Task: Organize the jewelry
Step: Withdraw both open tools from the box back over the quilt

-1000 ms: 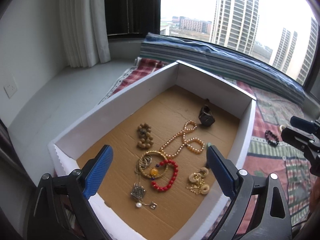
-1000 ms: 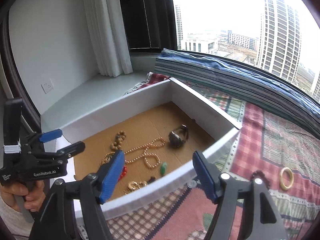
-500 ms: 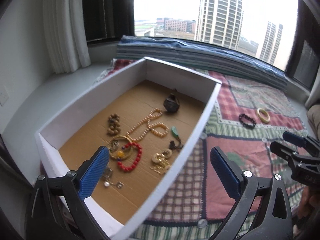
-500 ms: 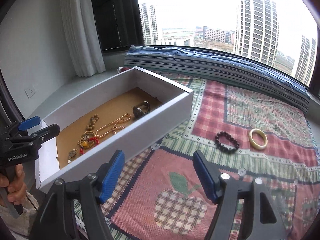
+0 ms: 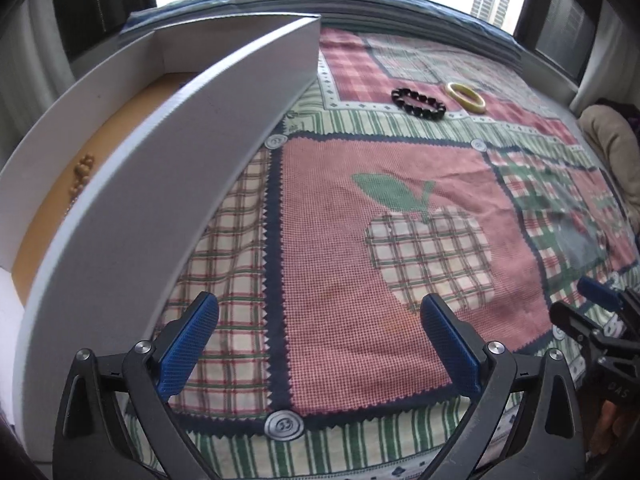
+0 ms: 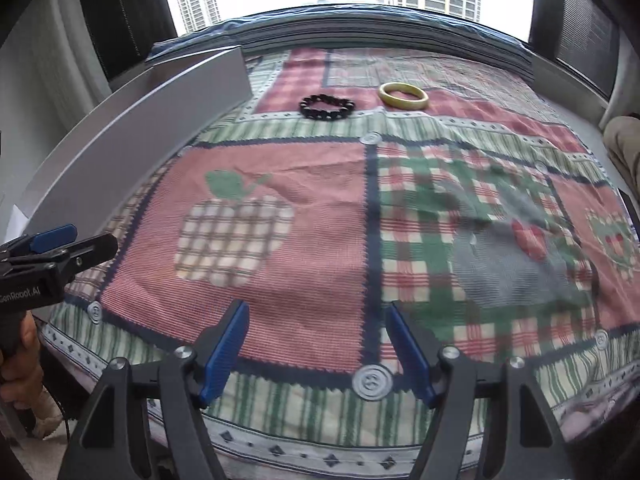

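Left wrist view: my left gripper (image 5: 319, 340) hangs over the quilt (image 5: 352, 248), its blue pads wide apart with nothing between them; they have just been opening a little further. A second ago this camera looked straight down into the box (image 5: 168, 168), with the red, pearl and gold pieces laid out on its cardboard floor. Now the box has slid off to 9 o'clock, and its near white wall hides almost everything inside; only a cluster of tan beads (image 5: 82, 172) shows on the strip of floor at 9 o'clock. The black bracelet (image 5: 418, 103) and the yellow bangle (image 5: 466, 97) lie on the quilt at 1 o'clock, just beside each other and well apart from my pads. A second ago only the black one showed, at the right edge.

Right wrist view: my right gripper (image 6: 318, 350) has its pads apart too, less wide than the left, and they hold nothing. The box (image 6: 132, 136) filled the middle a second ago; now it sits at 10 o'clock, seen from outside. The black bracelet (image 6: 328, 107) is at 12 o'clock, the bangle (image 6: 404, 96) just right of it. My left gripper (image 6: 76, 242) pokes in at 9 o'clock, with the hand (image 6: 20, 360) below it.
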